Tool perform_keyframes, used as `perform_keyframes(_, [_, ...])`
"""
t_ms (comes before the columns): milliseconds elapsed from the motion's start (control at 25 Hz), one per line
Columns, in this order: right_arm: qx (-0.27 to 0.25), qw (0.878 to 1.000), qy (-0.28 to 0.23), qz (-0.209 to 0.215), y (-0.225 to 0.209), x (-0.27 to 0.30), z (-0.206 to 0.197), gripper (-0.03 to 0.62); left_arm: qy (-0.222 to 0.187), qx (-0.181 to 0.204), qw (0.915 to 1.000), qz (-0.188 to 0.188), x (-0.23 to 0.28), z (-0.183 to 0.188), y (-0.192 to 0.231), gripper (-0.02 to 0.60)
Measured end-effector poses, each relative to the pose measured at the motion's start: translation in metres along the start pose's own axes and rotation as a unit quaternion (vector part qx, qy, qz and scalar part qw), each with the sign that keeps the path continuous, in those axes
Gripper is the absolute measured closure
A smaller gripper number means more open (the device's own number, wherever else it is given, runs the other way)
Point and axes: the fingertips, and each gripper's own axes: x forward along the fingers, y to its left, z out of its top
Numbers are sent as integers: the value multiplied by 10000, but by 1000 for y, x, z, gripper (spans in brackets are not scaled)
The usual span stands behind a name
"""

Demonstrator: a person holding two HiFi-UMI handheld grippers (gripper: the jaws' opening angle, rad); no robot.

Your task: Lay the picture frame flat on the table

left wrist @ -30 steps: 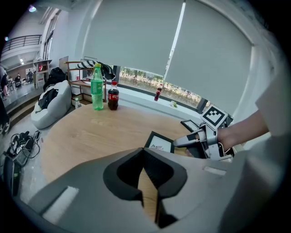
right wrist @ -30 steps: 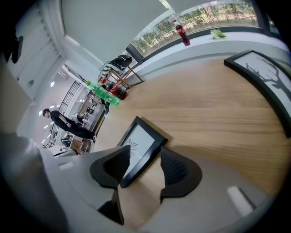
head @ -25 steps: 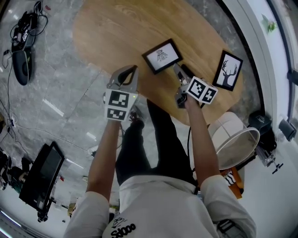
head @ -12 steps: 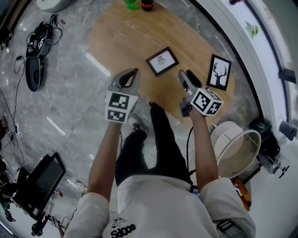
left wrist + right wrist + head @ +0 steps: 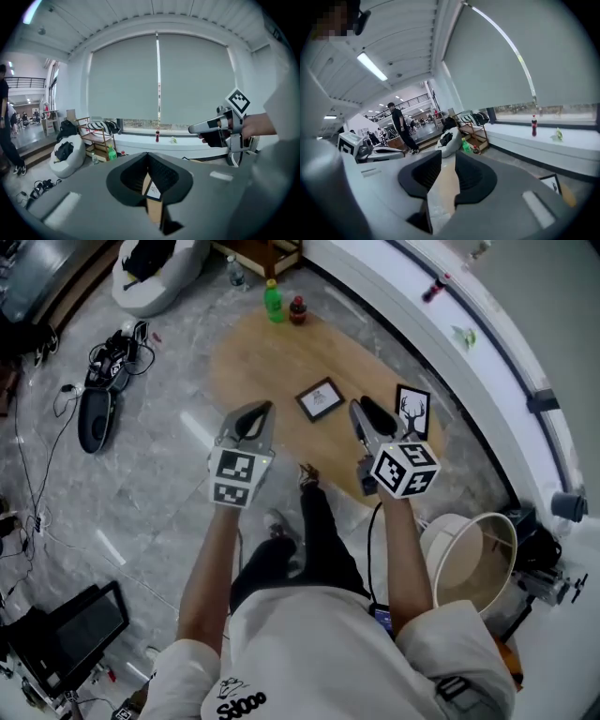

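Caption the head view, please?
Left gripper and right gripper, whose jaws have just been closing, near a table with two picture frames.

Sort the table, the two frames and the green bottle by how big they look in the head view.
Table, biggest.
Flat frame and deer frame look about alike.
Green bottle, smallest.

Both arms reach forward; my left gripper (image 5: 265, 409) has jaws together, my right gripper (image 5: 367, 408) has just been closing, jaws apart, empty.
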Motion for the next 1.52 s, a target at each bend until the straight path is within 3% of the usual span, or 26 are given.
perform_keyframes(240, [-651,9971,-394,-78,51,-71,61,591,-516,245,9980,258,-72,71,-19,572])
perform_keyframes(640, [-1844,9791,-845,132,121,-182,125,591,-1039,652,9911,523,-158,150,-80,571])
perform_keyframes(1000, [-2346,9642,-966,769,127,-278,164,591,-1511,686,9825,846,-189,213,-176,571])
perform_keyframes(1160, [-2672,9553,-959,828,121,-315,164,591,-1654,744,9779,1044,-201,226,-216,571])
perform_keyframes(1520, [-2590,9526,-1146,1111,137,-377,156,591,-1700,843,9734,1282,-246,226,-266,571])
